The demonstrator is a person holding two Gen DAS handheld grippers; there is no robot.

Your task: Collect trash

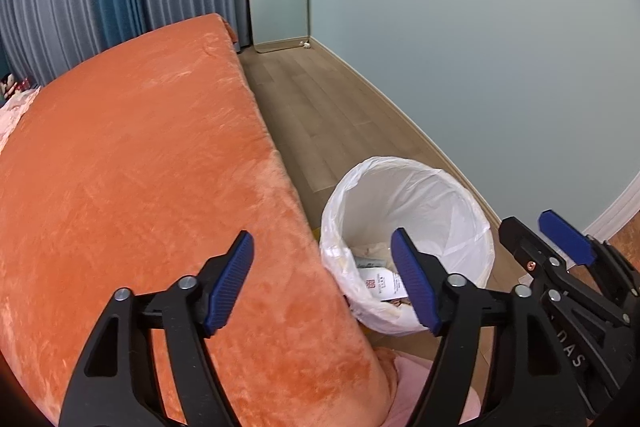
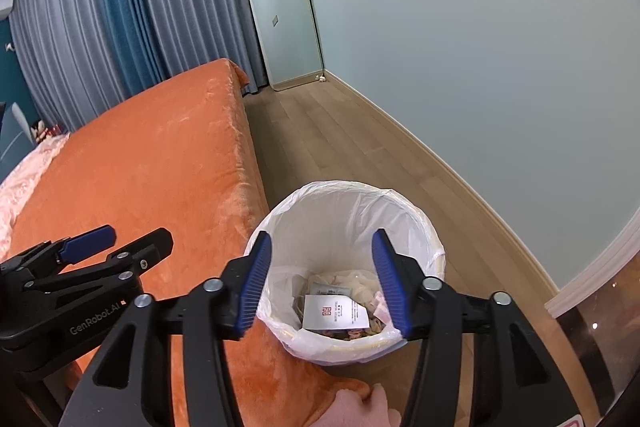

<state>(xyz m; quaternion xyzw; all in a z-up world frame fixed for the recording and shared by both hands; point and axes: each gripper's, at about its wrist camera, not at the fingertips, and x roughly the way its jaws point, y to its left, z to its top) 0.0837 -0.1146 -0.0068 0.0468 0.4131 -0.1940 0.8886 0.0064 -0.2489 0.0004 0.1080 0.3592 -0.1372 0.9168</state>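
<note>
The right gripper [image 2: 322, 279] fills the bottom of its own view, its two blue pads spread apart with nothing between them. Straight below and ahead of that gap stands the trash bin [image 2: 434, 259], lined with a white plastic bag [image 2: 332, 223] folded over the rim. At the bottom of the bin lies the trash: a white printed card [image 2: 334, 311] on top of crumpled wrappers [image 2: 360, 281], beneath the gripper's open jaws and touching neither pad.

The left gripper [image 1: 322, 281] is spread too and holds nothing. It hangs over the edge of the bed, whose orange blanket [image 1: 132, 155] lies under its left finger, while its right finger reaches over the near rim of the bin. From this view the card [image 1: 382, 283] shows just left of that right finger. The two grippers are near each other, side by side, the right one further over the bin. Beyond them run a wooden floor [image 2: 344, 139], a pale wall and a standing mirror [image 2: 282, 11] beside grey-blue curtains [image 2: 120, 11].
</note>
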